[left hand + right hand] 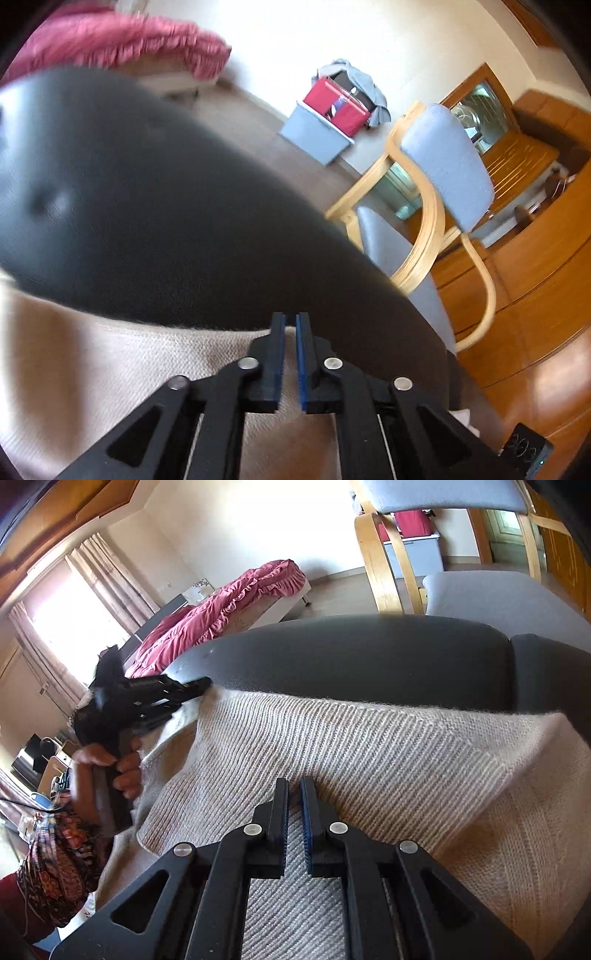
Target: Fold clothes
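Note:
A beige ribbed knit sweater (pixel 369 757) lies on a black padded surface (pixel 351 657), with one layer folded over. My right gripper (pixel 294 784) is at the folded edge near me, jaws closed on the knit. A hand (pixel 125 764) holds my left gripper (pixel 205 683) at the sweater's far left corner, tips at the edge of the cloth. In the left wrist view, the left gripper (pixel 290 317) shows a narrow gap between its blue pads with nothing pinched. The sweater (pixel 110 369) lies beneath it, and the black surface (pixel 147 203) stretches beyond.
A wooden-armed chair with grey cushions (pixel 443 166) stands just past the black surface, its grey seat (pixel 480 594) behind the far edge. A bed with a pink cover (pixel 221 609) is further back. Wooden cabinets (pixel 535 277) and a red bin (pixel 340 107) line the walls.

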{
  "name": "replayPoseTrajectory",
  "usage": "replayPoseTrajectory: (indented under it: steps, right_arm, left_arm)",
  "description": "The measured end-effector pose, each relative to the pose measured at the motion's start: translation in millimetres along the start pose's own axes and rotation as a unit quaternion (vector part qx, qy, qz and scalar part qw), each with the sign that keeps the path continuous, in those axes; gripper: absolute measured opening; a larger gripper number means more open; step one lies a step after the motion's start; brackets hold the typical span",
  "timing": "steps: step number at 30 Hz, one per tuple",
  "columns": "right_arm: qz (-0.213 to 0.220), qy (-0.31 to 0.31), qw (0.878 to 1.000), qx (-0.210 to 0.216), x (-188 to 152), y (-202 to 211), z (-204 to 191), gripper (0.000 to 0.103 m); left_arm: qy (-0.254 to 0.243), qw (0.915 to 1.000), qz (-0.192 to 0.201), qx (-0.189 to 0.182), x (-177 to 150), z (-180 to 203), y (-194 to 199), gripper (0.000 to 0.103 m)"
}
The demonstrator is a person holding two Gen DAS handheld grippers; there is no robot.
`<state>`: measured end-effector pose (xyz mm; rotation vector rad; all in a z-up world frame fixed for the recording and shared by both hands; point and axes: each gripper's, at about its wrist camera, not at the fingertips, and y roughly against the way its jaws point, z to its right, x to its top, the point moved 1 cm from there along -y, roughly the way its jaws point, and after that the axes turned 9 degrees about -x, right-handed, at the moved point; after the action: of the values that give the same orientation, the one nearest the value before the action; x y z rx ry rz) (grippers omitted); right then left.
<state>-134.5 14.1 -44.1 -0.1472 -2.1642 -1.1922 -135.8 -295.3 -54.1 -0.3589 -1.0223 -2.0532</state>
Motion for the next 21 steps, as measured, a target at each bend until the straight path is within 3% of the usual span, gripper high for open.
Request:
replayPoseTrajectory:
  steps: [3,6,8,11,15,18,21]
  right_arm:
    - [0.000,0.000,1.000,0.000,0,0,-1,0.007]
    - [0.000,0.000,1.000,-0.001,0,1,-1,0.007]
    - [0.000,0.001,1.000,-0.001,0,2,-1,0.007]
    - [0.000,-0.002,1.000,0.000,-1,3,0,0.007]
    - [-0.005,-0.016,1.000,-0.003,1,10,9,0.006]
    - [0.022,0.005,0.998,-0.057,4,31,2,0.010]
    - [0.020,0.054,0.998,-0.003,2,37,-28,0.011]
  left_arm:
    - [-0.059,0.9977,-0.004,-0.033,-23,41,18,0.016]
    - [-0.125,0.9883,-0.073,-0.048,-64,69,11,0.016]
    - [-0.165,0.9771,-0.128,-0.038,-92,74,-5,0.016]
    - [-0.227,0.9664,-0.119,-0.026,-115,75,2,0.016]
    - [-0.178,0.9735,-0.122,-0.075,-109,53,9,0.016]
    - [-0.151,0.9759,-0.124,-0.097,-108,41,12,0.015]
    - [-0.158,0.9754,-0.122,-0.092,-112,41,16,0.015]
